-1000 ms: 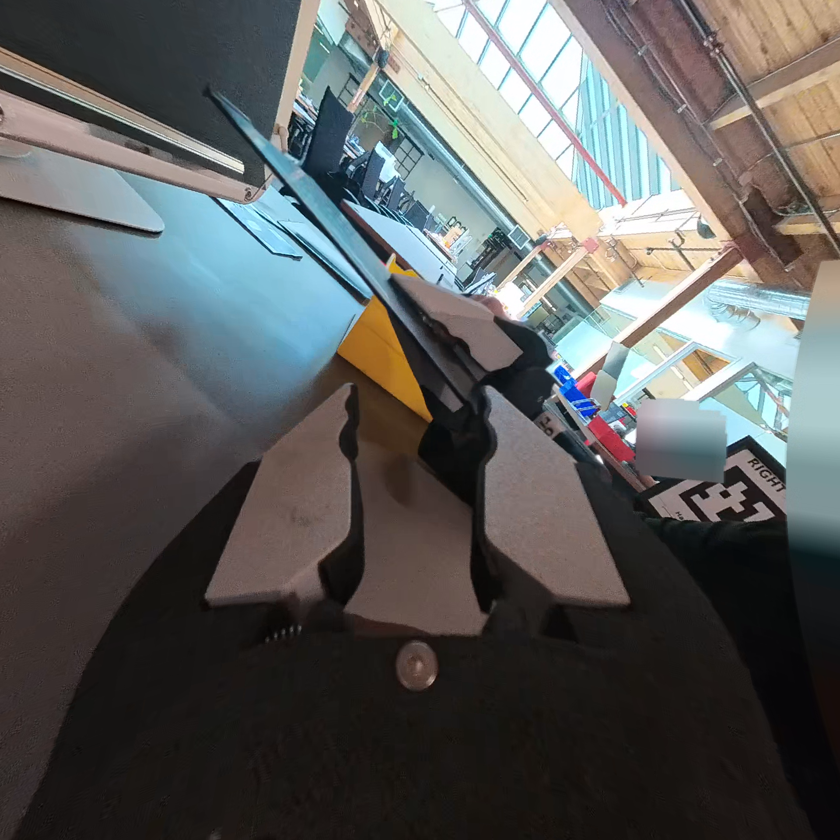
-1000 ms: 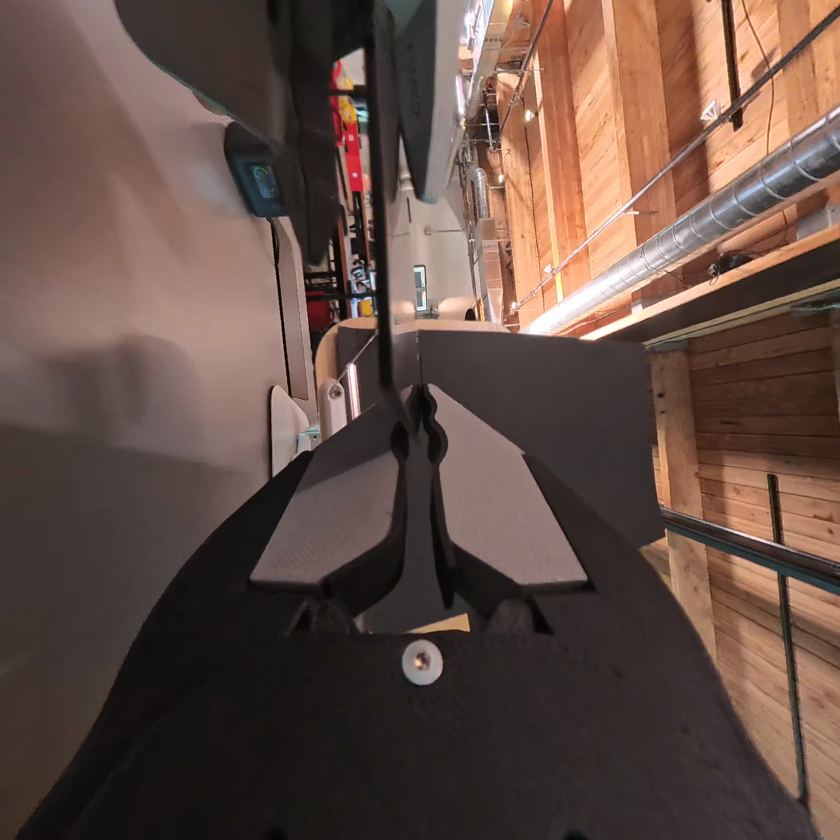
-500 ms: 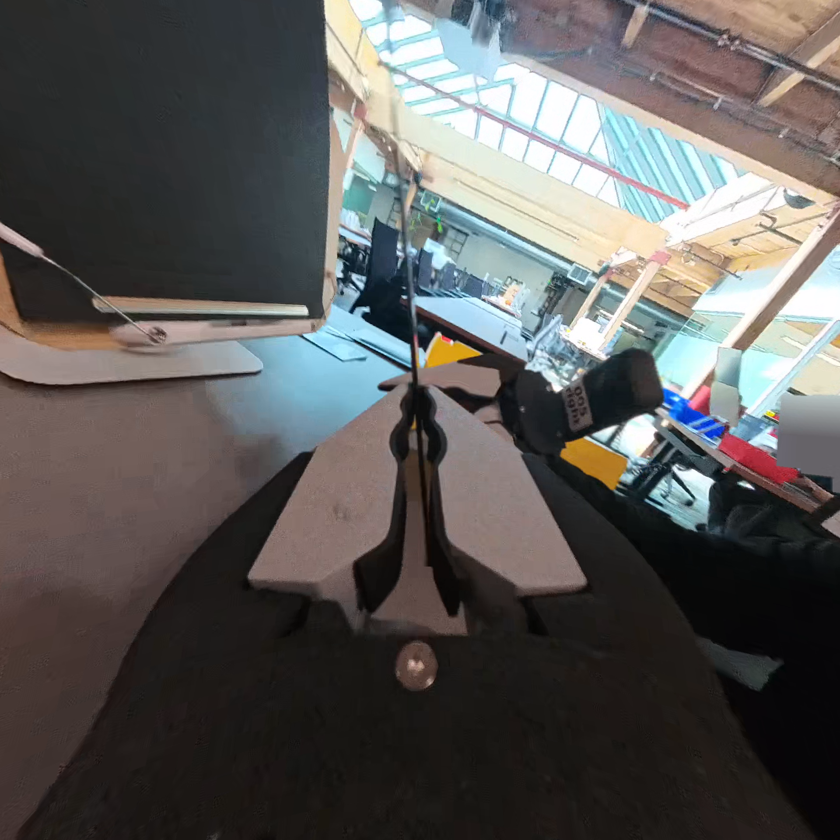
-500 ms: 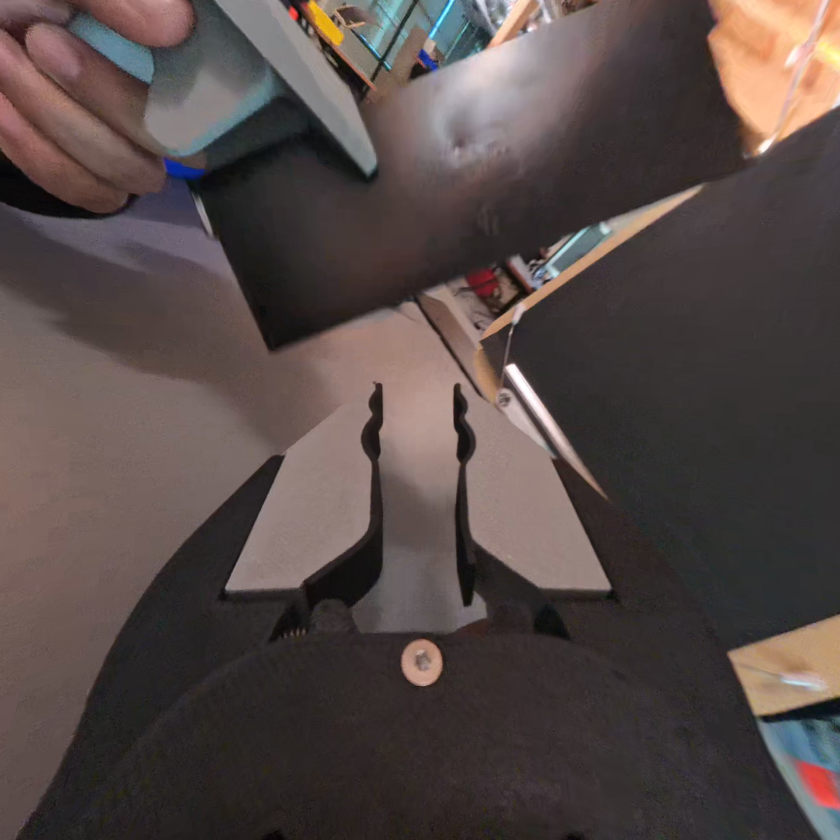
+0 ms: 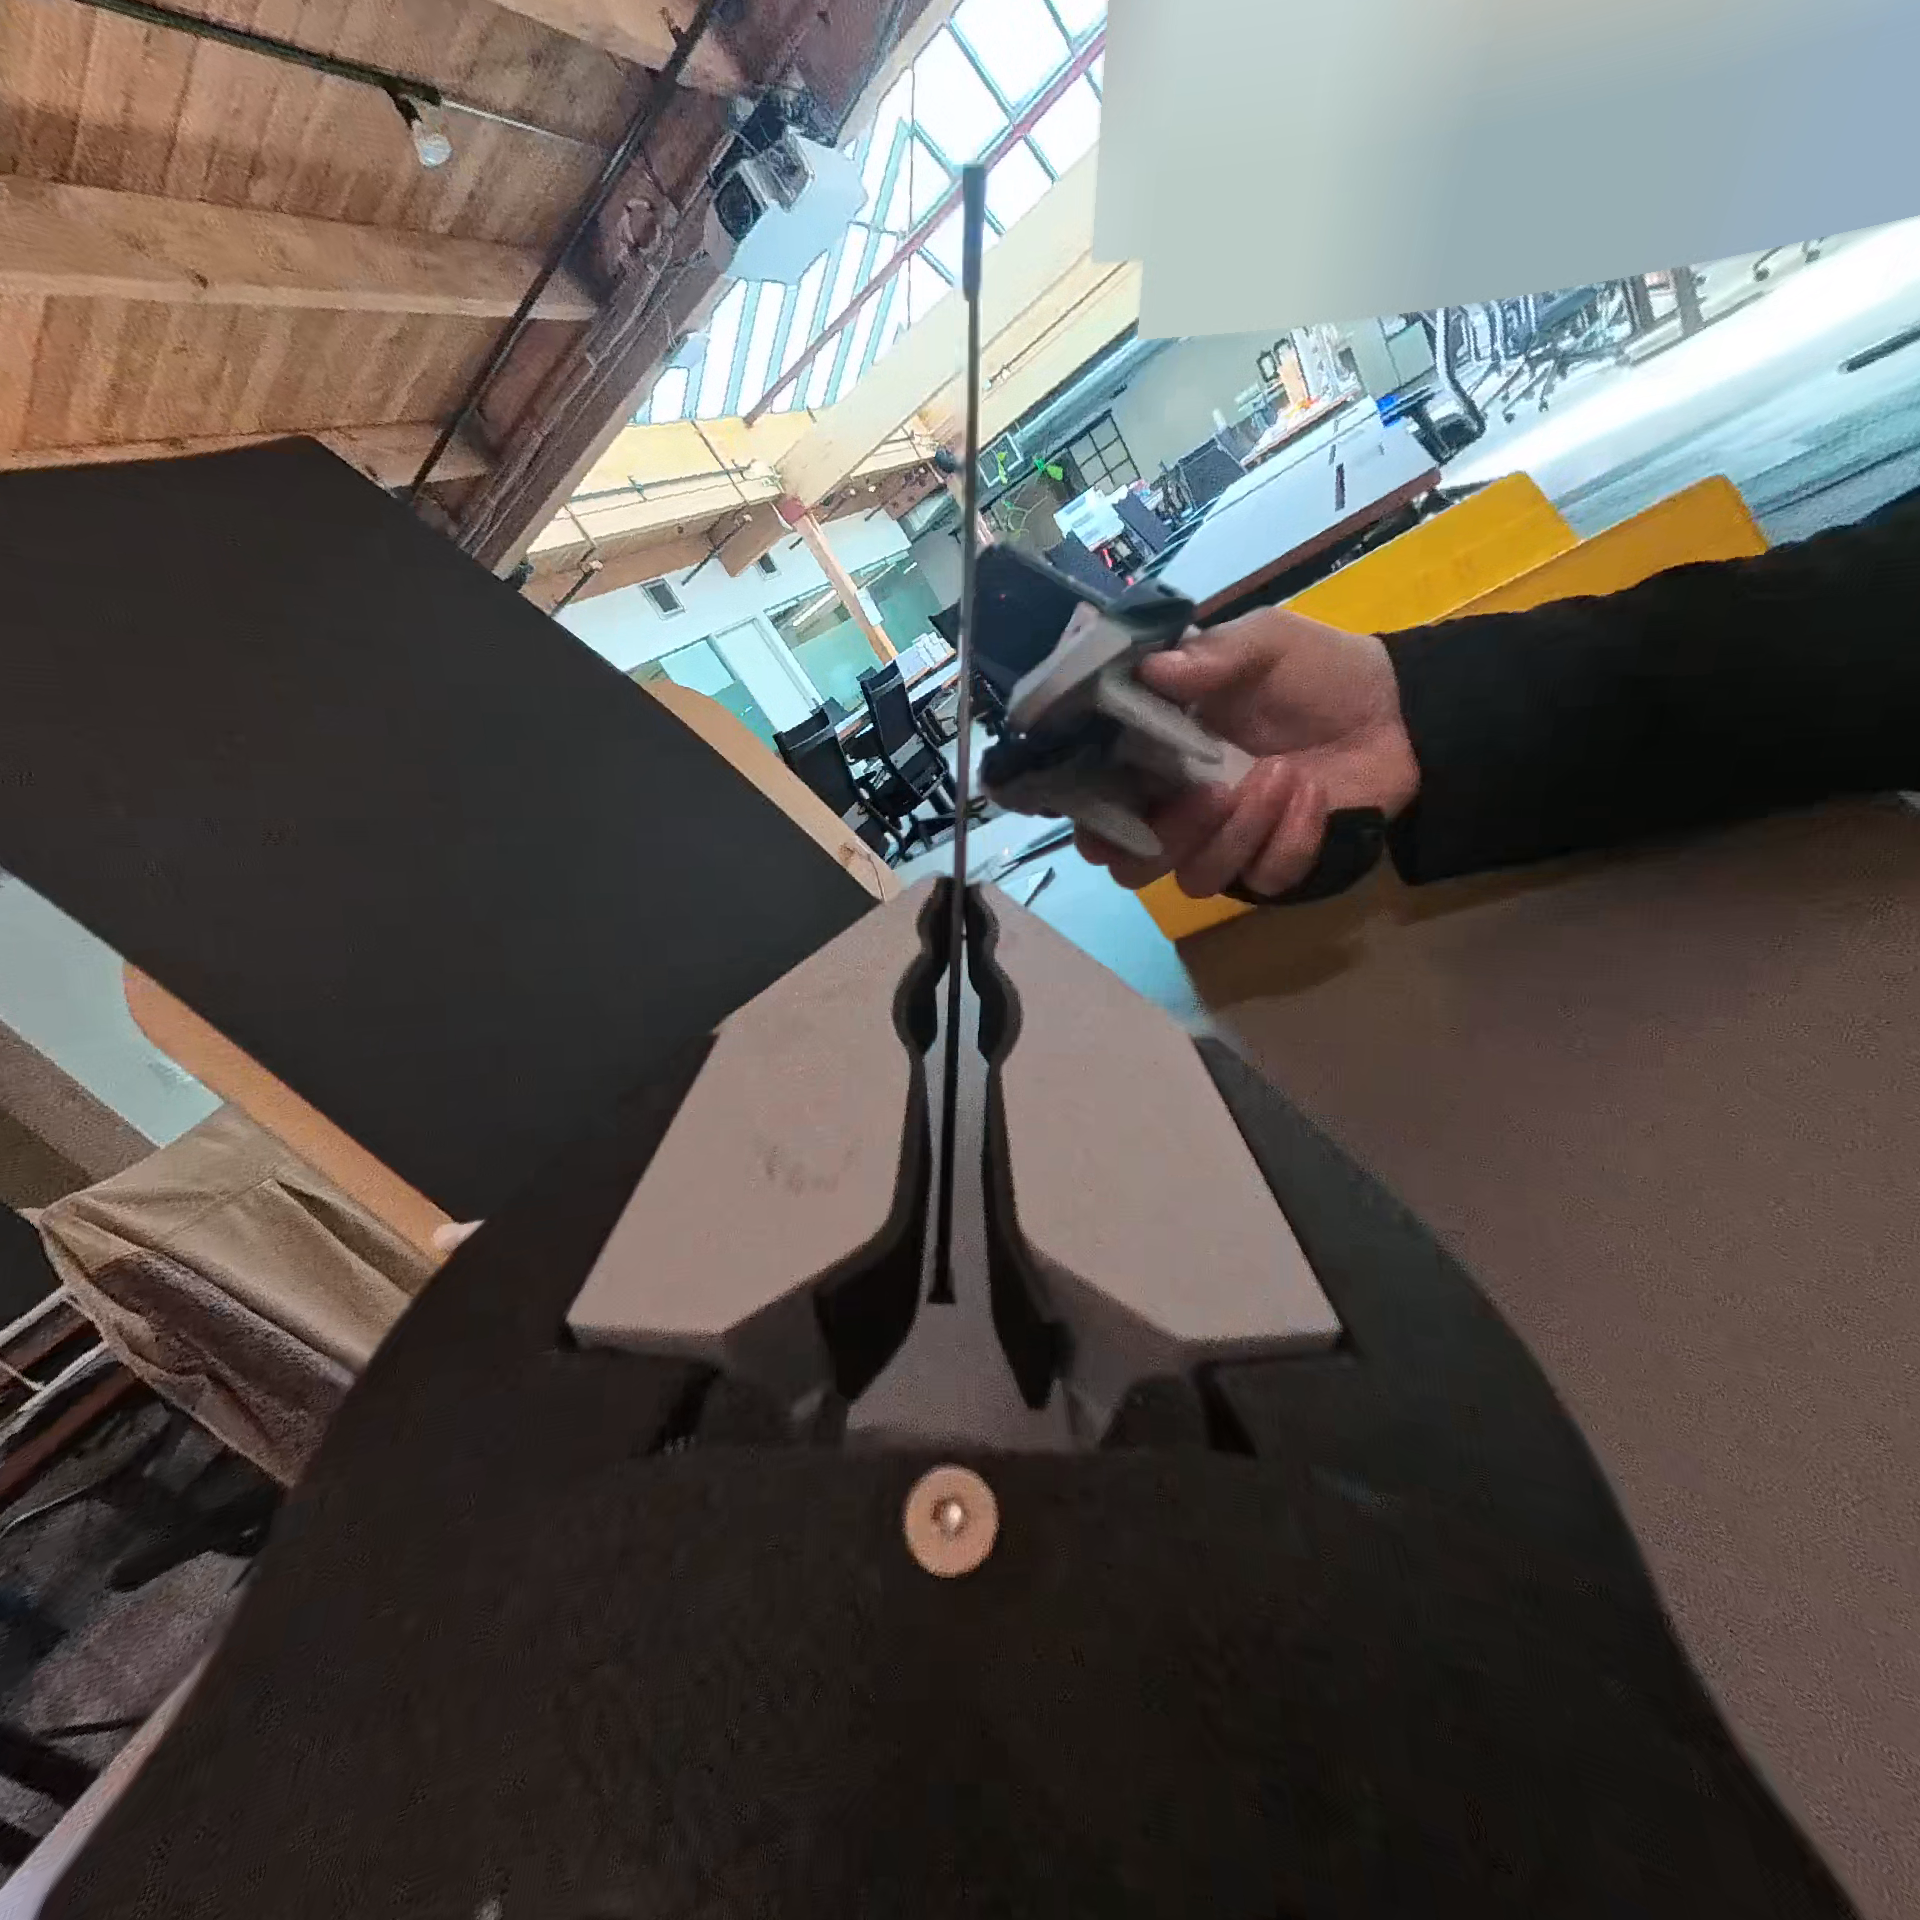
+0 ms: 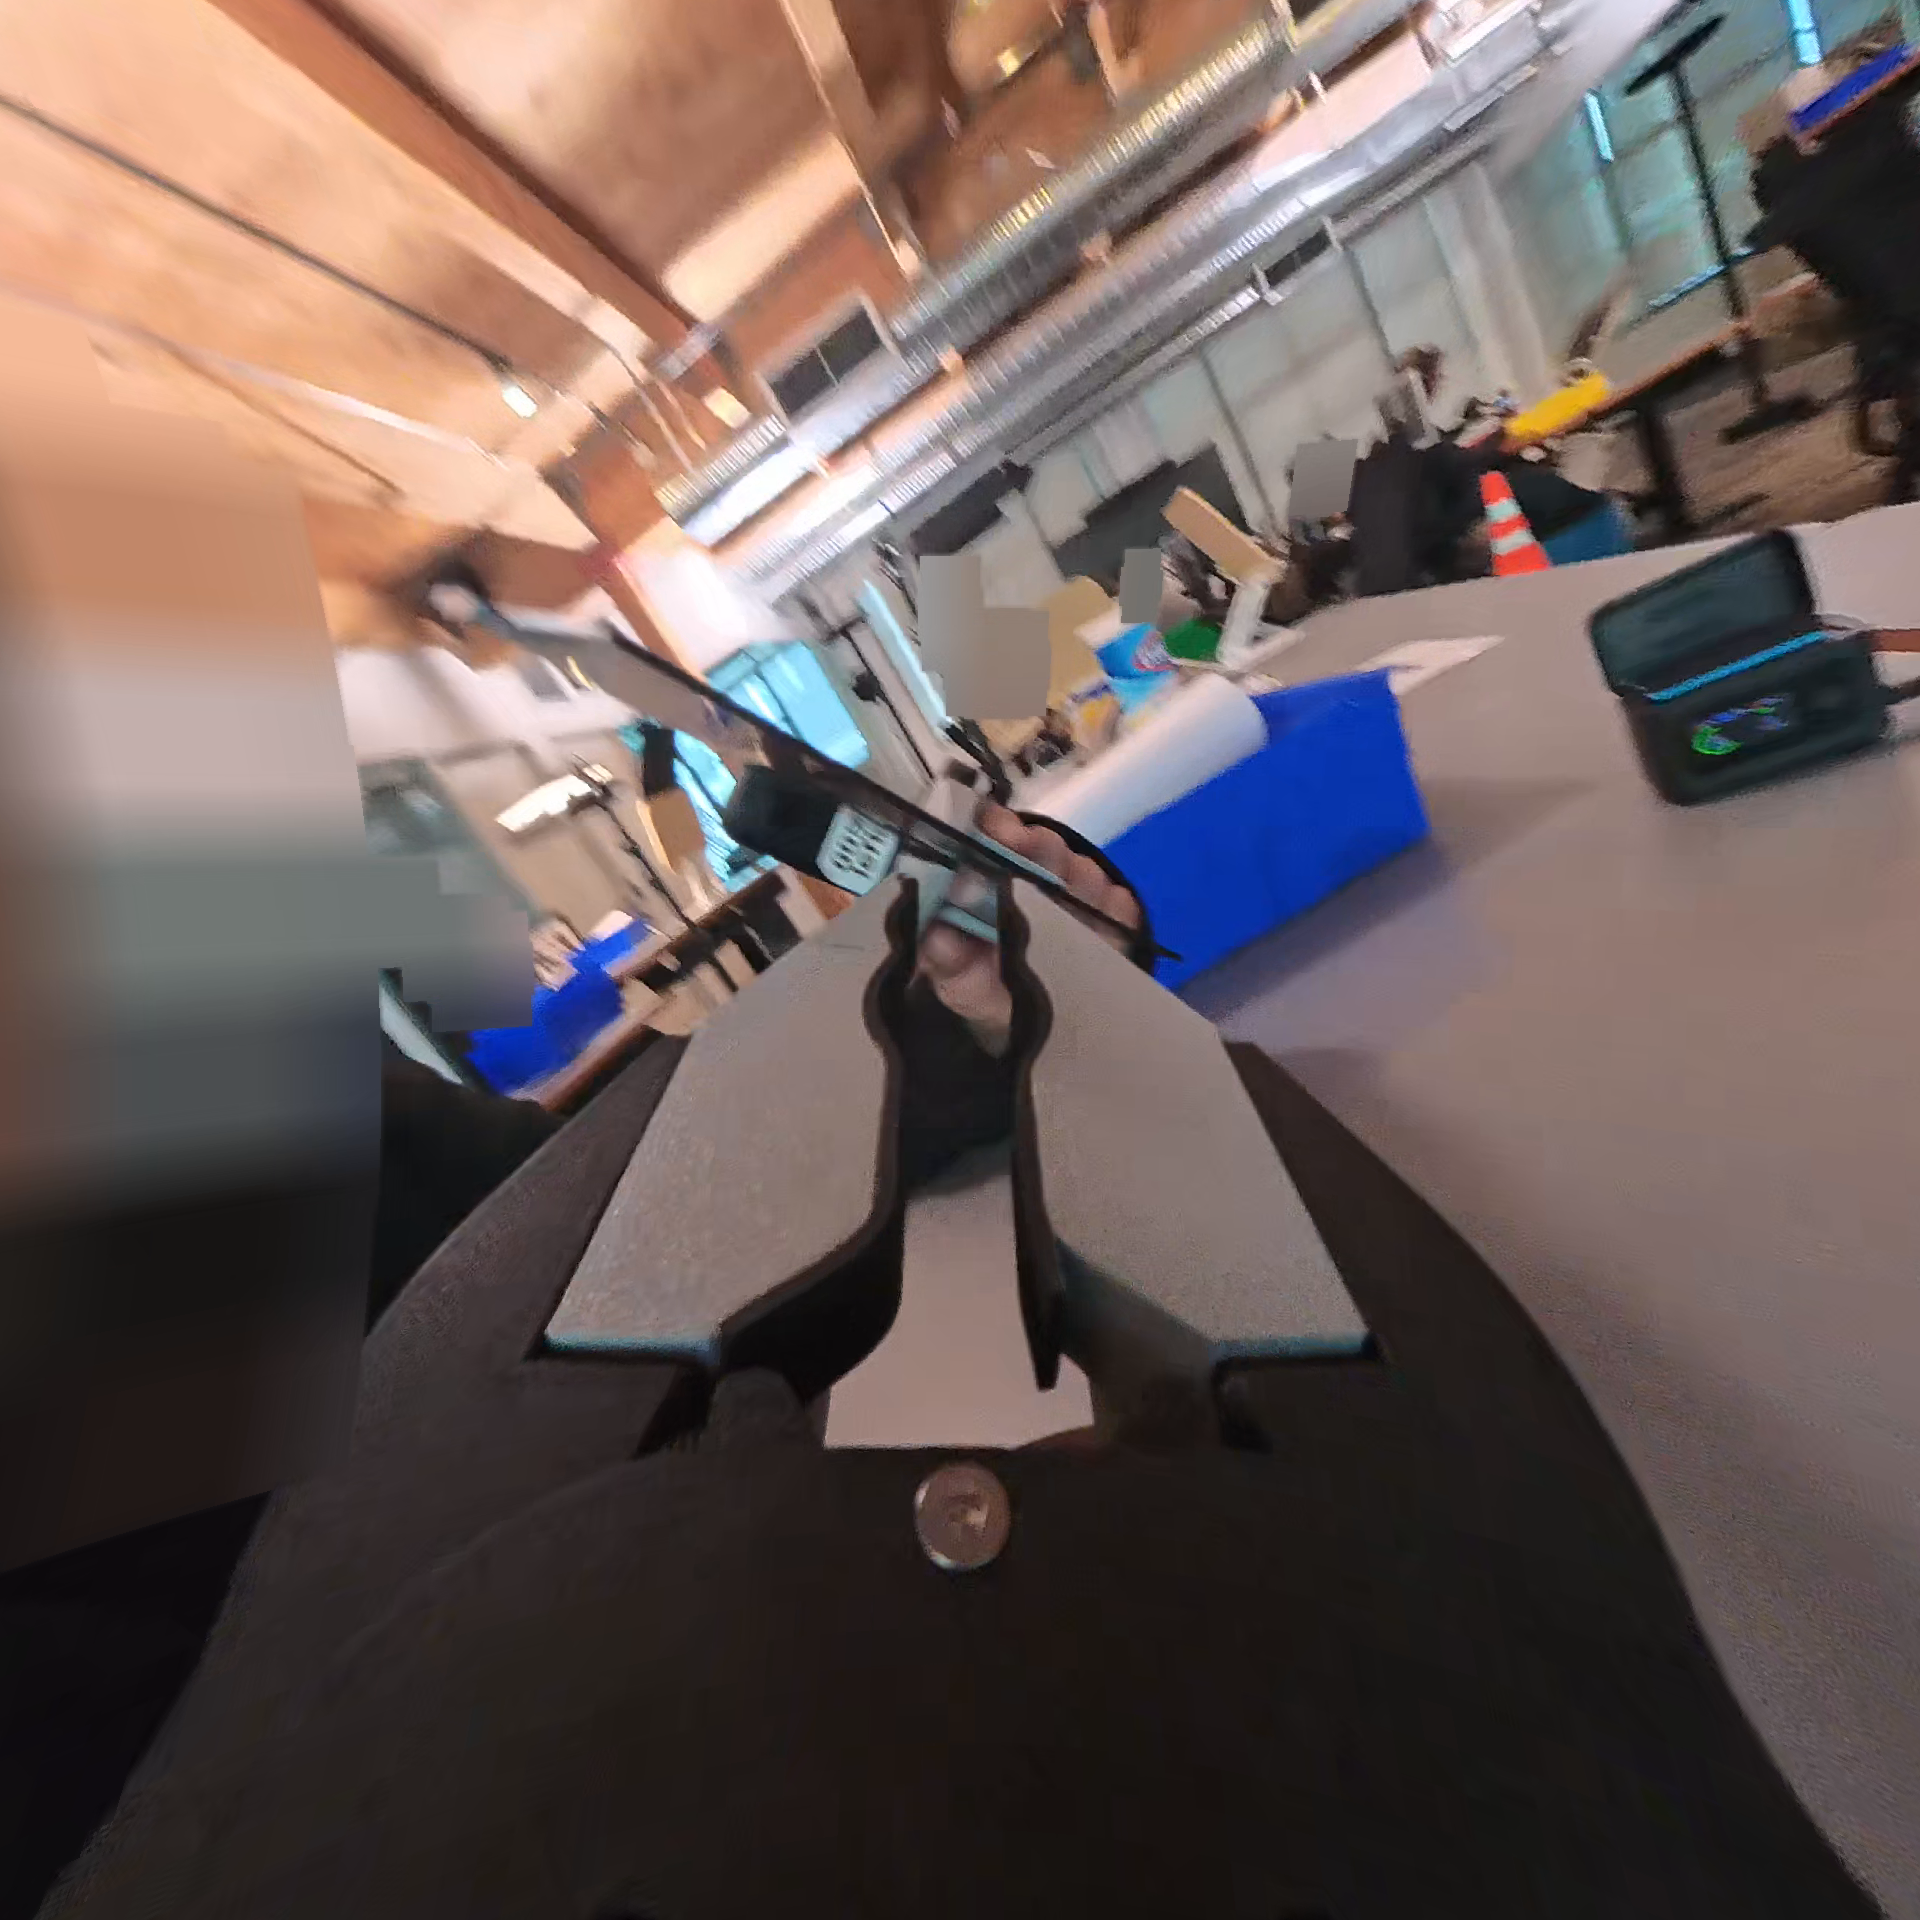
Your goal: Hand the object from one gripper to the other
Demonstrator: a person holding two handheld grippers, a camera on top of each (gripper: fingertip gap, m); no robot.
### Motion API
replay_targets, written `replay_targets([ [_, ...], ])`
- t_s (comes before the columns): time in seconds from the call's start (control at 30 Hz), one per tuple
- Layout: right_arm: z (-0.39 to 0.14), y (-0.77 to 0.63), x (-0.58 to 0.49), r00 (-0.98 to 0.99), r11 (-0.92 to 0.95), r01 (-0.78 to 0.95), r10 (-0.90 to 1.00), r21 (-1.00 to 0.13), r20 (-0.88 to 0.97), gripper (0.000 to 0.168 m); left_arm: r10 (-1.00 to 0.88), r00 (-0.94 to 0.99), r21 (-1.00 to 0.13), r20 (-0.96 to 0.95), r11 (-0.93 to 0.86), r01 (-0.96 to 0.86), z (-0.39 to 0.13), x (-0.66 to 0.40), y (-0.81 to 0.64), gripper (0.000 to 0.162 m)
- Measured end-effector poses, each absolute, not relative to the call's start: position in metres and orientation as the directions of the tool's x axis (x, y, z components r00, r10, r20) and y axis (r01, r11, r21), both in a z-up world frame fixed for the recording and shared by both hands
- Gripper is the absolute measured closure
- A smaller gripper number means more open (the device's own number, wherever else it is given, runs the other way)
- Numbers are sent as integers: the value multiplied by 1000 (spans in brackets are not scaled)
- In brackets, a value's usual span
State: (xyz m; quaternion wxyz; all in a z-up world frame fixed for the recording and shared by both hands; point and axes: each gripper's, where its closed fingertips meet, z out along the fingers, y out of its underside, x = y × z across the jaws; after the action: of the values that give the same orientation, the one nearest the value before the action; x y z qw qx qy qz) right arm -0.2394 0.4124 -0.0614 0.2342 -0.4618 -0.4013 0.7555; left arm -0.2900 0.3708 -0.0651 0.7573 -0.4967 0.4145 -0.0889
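A thin black flat sheet (image 5: 971, 520) shows edge-on in the left wrist view, standing straight up from between the jaws. My left gripper (image 5: 954, 899) is shut on its lower part. My right gripper (image 6: 954, 904) is open and empty, its jaws a small gap apart. In the left wrist view it (image 5: 1081, 707) is held by a hand (image 5: 1288, 748) just right of the sheet and apart from it. In the blurred right wrist view the sheet (image 6: 727, 717) runs slanted ahead of my fingertips, held by the left gripper (image 6: 831, 831).
A grey table (image 5: 1558, 1143) lies below. A large black panel (image 5: 364, 779) stands to the left and a yellow box (image 5: 1507, 561) sits behind the hand. In the right wrist view, a dark case with a small screen (image 6: 1745, 696) and a blue bin (image 6: 1278, 810) sit on the table (image 6: 1558, 1039).
A second ago the right gripper was shut on the sheet and the left was open. The left has closed on it, the right has let go and drawn back, and both views have swung round.
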Motion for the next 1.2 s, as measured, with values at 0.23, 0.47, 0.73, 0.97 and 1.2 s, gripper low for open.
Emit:
replay_targets([
  [0.23,-60,398,-249,-377,-345,-50,876,-937,-302,107,-691,614,-903,-381,422,-85,-62,-284,367,162],
  [0.47,-57,381,-252,-233,89,-155,965,-984,123,168,-753,635,-981,-173,190,-41,-86,-289,392,148],
  [0.73,-105,424,-268,89,751,237,615,-617,783,168,-749,616,-945,243,-39,325,-60,-327,411,121],
  [0.97,-144,444,-274,-37,814,491,375,-310,926,168,-660,615,-895,431,-227,384,-81,-339,433,113],
  [1.2,-135,430,-277,-28,881,409,272,-237,962,168,-648,556,-853,521,-379,358,-100,-323,431,93],
])
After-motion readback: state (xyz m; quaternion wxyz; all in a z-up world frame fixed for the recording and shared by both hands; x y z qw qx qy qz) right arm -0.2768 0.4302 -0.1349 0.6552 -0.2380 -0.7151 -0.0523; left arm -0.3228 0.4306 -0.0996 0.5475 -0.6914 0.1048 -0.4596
